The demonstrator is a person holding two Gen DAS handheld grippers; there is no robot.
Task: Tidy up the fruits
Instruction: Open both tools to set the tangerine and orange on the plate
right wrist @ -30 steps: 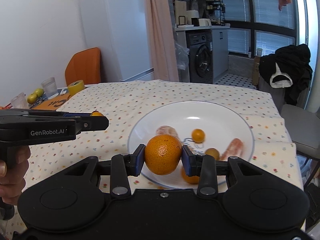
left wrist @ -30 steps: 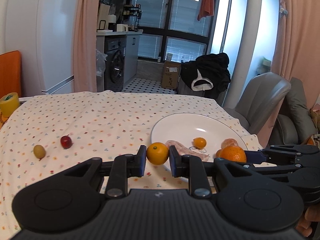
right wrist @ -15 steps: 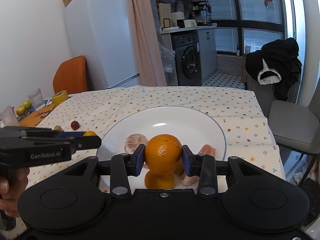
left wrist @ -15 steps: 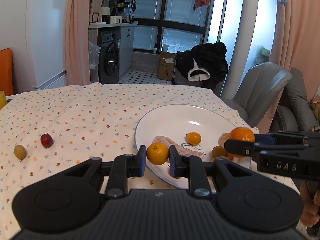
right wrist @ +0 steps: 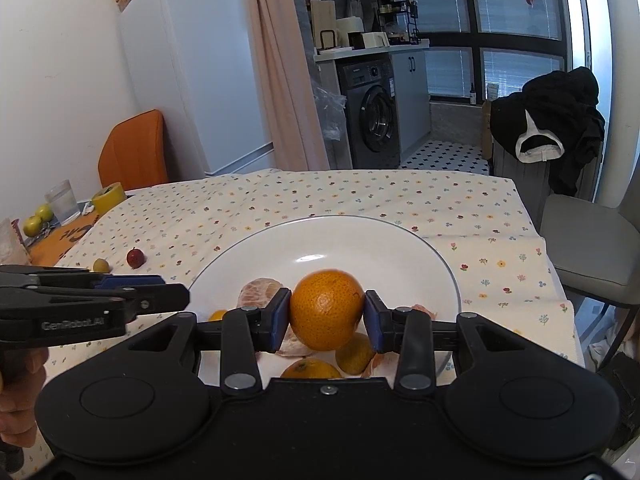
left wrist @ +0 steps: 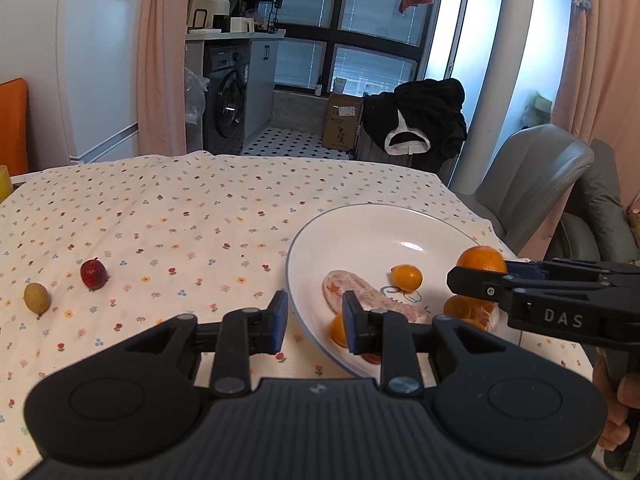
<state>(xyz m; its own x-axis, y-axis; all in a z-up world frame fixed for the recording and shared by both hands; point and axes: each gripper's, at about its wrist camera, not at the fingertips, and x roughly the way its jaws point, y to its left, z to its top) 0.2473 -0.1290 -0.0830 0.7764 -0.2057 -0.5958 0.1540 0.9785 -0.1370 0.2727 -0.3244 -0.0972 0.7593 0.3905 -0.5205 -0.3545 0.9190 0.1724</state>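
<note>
The white plate (right wrist: 400, 236) serves as the reference on the flower-print tablecloth (left wrist: 200, 208). The right gripper (right wrist: 326, 317) hangs over the near part of the plate with its blue-padded fingers (right wrist: 278, 316) clamped on a large orange (right wrist: 327, 310), which is lifted clear of the fruit below it. Under and around that orange, inside the plate, lie a peeled mandarin (right wrist: 259, 292), a whole small orange fruit (right wrist: 306, 370) at the near rim, a yellowish round fruit (right wrist: 354, 356) beside it, and some peeled segments (right wrist: 420, 310) toward the right edge. The left gripper (left wrist: 314, 318) sits at the plate's left near rim, its jaws spread apart and holding nothing; a small orange fruit (left wrist: 338, 330) lies just inside the rim, partly hidden behind the right-hand finger. Further in on the plate rest a pale peeled piece (left wrist: 360, 294) and a kumquat-sized fruit (left wrist: 406, 277). Well apart from the plate, out to its left on the cloth, sit a red strawberry-like fruit (left wrist: 93, 274) and, just beyond it, a small green fruit (left wrist: 37, 298). A person's hand (left wrist: 618, 408) shows at the right gripper's handle.
</note>
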